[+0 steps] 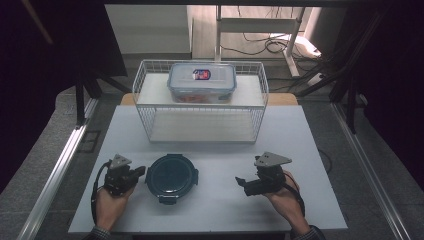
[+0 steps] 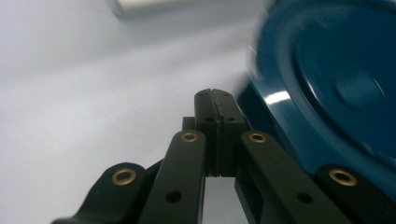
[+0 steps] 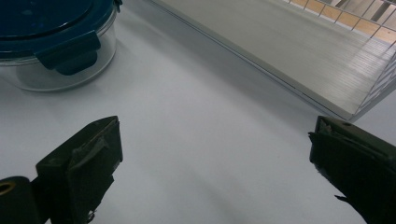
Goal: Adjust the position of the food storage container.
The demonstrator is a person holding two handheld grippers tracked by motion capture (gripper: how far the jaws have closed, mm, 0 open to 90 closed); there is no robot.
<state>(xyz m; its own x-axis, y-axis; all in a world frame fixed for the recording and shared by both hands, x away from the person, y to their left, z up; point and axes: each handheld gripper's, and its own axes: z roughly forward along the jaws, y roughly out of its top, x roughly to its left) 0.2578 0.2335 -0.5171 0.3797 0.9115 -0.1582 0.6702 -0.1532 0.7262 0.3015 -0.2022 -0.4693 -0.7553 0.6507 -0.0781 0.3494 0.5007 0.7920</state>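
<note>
White surface [image 1: 300,135] fills the middle of the high view, with a wire basket [image 1: 145,100] at upper centre. In it I see a clear rectangular box [image 1: 202,83] whose lid carries a red and blue label [image 1: 201,75]; its writing is too small for me to read. At lower left, my left gripper [image 1: 139,172] sits just beside a round glass container with a dark blue lid [image 1: 171,176], jaws pressed together on nothing. At lower right, my right gripper [image 1: 240,180] rests with jaws wide apart, empty.
</note>
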